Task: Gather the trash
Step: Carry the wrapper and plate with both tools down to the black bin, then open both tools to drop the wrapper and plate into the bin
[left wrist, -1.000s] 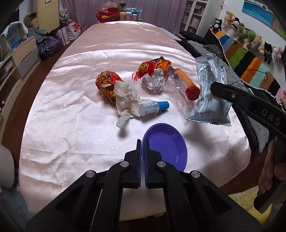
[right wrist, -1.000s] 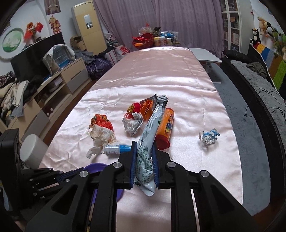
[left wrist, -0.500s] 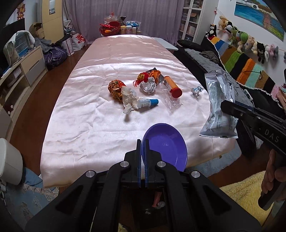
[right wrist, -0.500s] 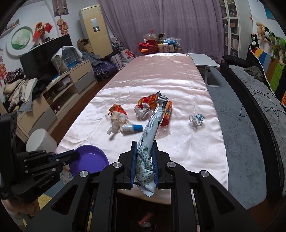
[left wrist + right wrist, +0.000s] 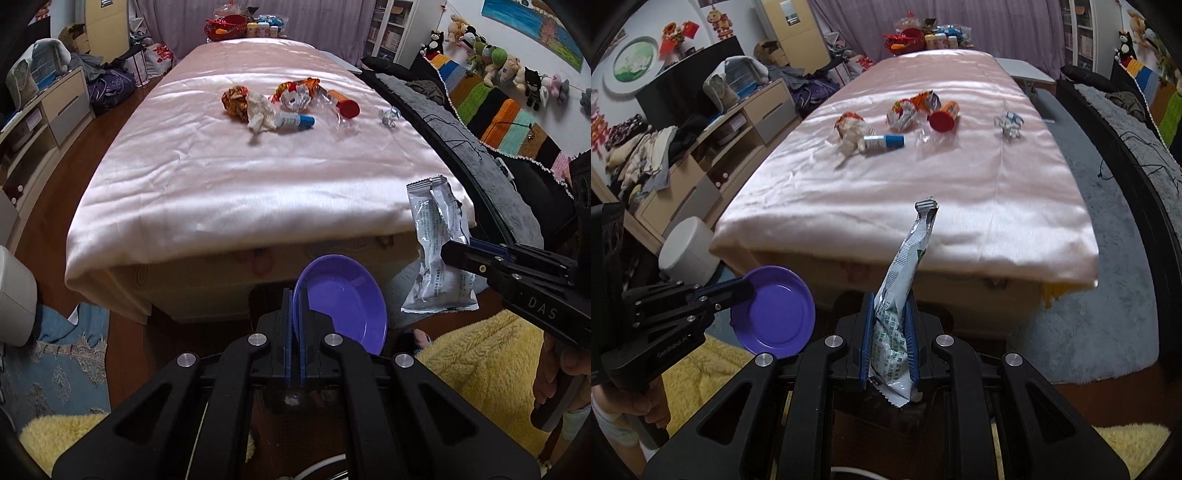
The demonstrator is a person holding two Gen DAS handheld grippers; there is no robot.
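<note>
My left gripper [image 5: 294,295] is shut on the rim of a purple plastic plate [image 5: 347,306], held off the near end of the pink table [image 5: 240,177]; the plate also shows in the right wrist view [image 5: 775,314]. My right gripper [image 5: 889,306] is shut on a silver snack wrapper [image 5: 901,280], also seen in the left wrist view [image 5: 437,243]. On the far table lie crumpled wrappers [image 5: 236,101], a white tissue [image 5: 260,116], a blue-capped tube [image 5: 295,120], an orange canister with a red lid [image 5: 345,103] and a small crumpled wrapper [image 5: 389,116].
A white round bin [image 5: 689,254] stands on the floor left of the table. Yellow fluffy rug [image 5: 480,362] lies below, a grey rug [image 5: 1108,295] to the right. A dark sofa [image 5: 480,122] runs along the right. Drawers [image 5: 701,147] line the left wall.
Both grippers have pulled back from the table and lower, carrying the plate and the wrapper. The table's near edge and the floor now show.
</note>
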